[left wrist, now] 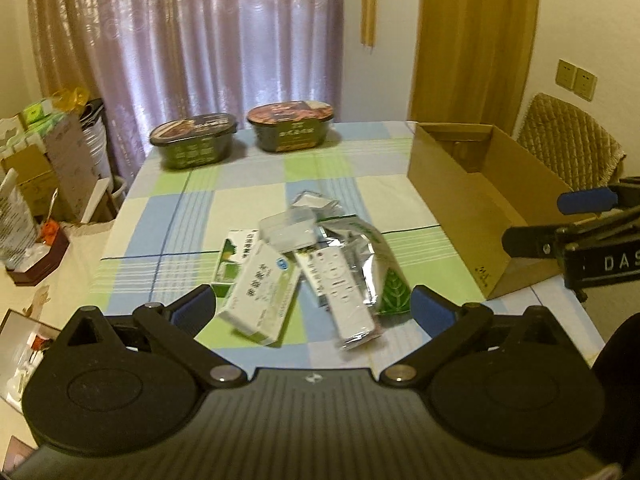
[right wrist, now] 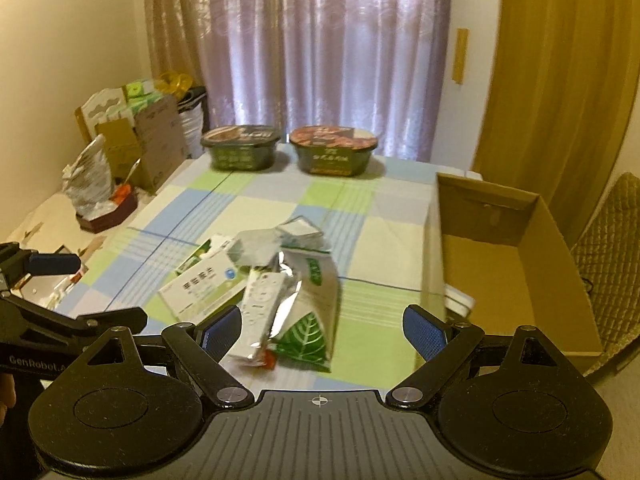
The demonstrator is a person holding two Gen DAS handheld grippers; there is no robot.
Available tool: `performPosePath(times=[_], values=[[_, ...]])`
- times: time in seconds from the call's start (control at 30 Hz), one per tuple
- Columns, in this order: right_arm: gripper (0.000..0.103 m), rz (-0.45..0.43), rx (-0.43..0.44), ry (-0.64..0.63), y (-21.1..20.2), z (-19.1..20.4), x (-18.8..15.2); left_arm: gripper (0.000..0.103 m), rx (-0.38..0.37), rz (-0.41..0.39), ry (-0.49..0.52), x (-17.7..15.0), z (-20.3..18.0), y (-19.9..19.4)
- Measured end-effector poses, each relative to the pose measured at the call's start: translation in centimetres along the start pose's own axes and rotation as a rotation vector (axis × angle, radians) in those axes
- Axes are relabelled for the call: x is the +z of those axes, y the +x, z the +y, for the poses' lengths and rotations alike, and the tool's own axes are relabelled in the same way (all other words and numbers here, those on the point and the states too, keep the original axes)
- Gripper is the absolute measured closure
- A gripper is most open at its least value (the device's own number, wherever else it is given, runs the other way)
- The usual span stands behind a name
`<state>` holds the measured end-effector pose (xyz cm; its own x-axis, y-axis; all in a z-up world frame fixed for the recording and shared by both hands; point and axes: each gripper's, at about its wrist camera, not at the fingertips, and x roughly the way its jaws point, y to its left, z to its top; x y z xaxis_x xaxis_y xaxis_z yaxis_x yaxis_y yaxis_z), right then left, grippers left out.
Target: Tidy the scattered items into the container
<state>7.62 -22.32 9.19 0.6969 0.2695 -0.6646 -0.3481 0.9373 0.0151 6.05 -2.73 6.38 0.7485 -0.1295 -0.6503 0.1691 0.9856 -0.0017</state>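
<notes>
The open cardboard box stands along the right edge of the table, its long side running from the near end towards the far end. Its brown floor looks bare; a white slip shows near the box's near left corner, though whether it lies inside or just outside cannot be told.

The scattered items lie heaped in the middle of the table, well apart from the box. A white medicine carton with green trim lies tilted on the left of the heap, partly over a flat green-and-white packet. A white remote control in clear wrap lies beside it, resting on a crinkled silver foil pouch printed with a green leaf. Behind them sit a clear plastic tub and a small white sachet.

Two dark instant-meal bowls, sealed with printed lids, stand side by side at the far edge before the curtains. The checked tablecloth is pale green, blue and cream.

The left gripper hovers above the near side of the heap, its blue-padded jaws spread wide and holding nothing. The right gripper hangs likewise, jaws wide apart and empty, over the pouch's near end. A padded chair stands beyond the box.
</notes>
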Motion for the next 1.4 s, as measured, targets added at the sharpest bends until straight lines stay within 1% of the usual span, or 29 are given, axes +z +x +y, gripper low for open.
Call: performPosePath(times=[0.2,0.5,0.8,1.0,1.1,1.23,1.3,1.4], values=[[0.010,0.032,0.009,-0.027,1.3,1.4,-0.5,0.001,0.024,0.016,-0.022,-0.8,1.8,0.0],[0.010,0.099,0.025,-0.030,4.2,1.8,-1.9,0.001,0.041,0.054,-0.035,-1.8,3.4,1.6],[0.010,0.127,0.052,0.019,7.9,0.7,-3.9,0.001,0.043,0.124,-0.026,-3.0,4.1,5.3],[0.010,0.135,0.060,0.063,10.3,-0.8,-4.4,0.001,-0.001,0.156,-0.006,-3.4,2.8,8.3],[0.010,0.127,0.070,0.073,11.3,-1.5,-4.3,0.001,0.000,0.162,0.016,-3.4,2.1,9.8],[0.010,0.121,0.094,0.087,12.5,-2.0,-4.0,0.001,0.038,0.161,0.057,-3.2,2.2,11.6],[0.010,0.121,0.110,0.098,13.0,-2.1,-4.0,0.002,0.067,0.156,0.118,-3.0,2.4,12.6],[0.010,0.131,0.133,0.111,13.8,-1.9,-4.2,0.002,0.085,0.154,0.251,-2.9,2.8,14.1]])
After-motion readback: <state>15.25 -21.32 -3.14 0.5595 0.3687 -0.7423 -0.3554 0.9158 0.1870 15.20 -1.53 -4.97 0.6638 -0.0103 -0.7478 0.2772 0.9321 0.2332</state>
